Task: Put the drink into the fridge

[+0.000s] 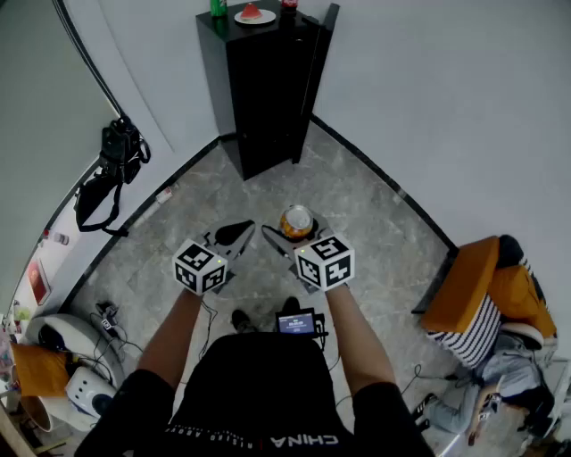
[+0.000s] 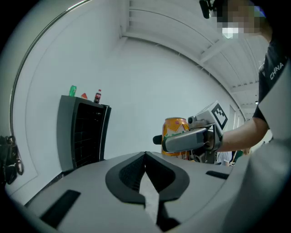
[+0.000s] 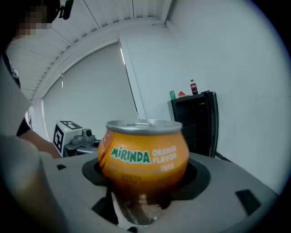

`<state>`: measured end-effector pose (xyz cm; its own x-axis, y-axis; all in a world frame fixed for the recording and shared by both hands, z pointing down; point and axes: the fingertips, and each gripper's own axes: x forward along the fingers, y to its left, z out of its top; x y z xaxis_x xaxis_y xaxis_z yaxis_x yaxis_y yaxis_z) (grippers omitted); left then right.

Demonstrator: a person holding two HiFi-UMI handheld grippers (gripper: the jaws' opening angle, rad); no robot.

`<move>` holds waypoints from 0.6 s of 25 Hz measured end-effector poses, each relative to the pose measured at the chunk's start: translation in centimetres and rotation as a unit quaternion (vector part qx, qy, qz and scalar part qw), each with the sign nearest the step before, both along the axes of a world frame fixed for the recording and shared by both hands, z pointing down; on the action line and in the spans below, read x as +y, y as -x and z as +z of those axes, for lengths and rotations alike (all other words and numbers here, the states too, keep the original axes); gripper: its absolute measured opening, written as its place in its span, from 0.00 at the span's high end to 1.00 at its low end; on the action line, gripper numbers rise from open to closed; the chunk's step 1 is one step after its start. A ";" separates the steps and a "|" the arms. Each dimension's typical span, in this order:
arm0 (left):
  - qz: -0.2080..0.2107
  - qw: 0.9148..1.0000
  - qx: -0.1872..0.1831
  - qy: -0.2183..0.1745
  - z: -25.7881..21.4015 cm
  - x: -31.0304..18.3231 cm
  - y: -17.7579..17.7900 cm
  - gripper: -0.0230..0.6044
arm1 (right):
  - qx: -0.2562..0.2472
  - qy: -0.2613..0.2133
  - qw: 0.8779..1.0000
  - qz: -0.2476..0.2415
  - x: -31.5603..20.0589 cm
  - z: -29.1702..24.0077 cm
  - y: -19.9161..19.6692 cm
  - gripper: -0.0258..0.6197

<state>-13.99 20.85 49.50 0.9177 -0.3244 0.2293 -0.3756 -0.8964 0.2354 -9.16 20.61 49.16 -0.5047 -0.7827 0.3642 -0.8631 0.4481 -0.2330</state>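
My right gripper is shut on an orange Mirinda can, held upright between its jaws. The same can shows from above in the head view and beside the right gripper in the left gripper view. Just left of it, my left gripper is shut with nothing in it, its pads meeting. The black fridge stands in the room's corner, well ahead of both grippers; a narrow panel angles out at its right side like an open door. It also appears in both gripper views.
On the fridge top stand a green bottle, a plate with something red and a cola bottle. A black bag hangs on the left wall. A person with orange cushions sits on the floor at right. Gear and cables lie lower left.
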 end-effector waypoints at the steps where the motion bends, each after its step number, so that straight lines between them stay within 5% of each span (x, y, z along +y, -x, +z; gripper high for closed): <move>1: 0.001 1.000 -0.003 -0.002 0.0 -0.1 -0.3 0.94 | -0.001 -0.001 1.000 0.000 -0.1 0.0 -0.3 0.43; 15: -0.011 1.000 -0.002 0.002 -0.7 -0.7 -2.0 0.94 | -0.038 -0.002 0.999 -0.009 -1.0 -0.2 -2.4 0.43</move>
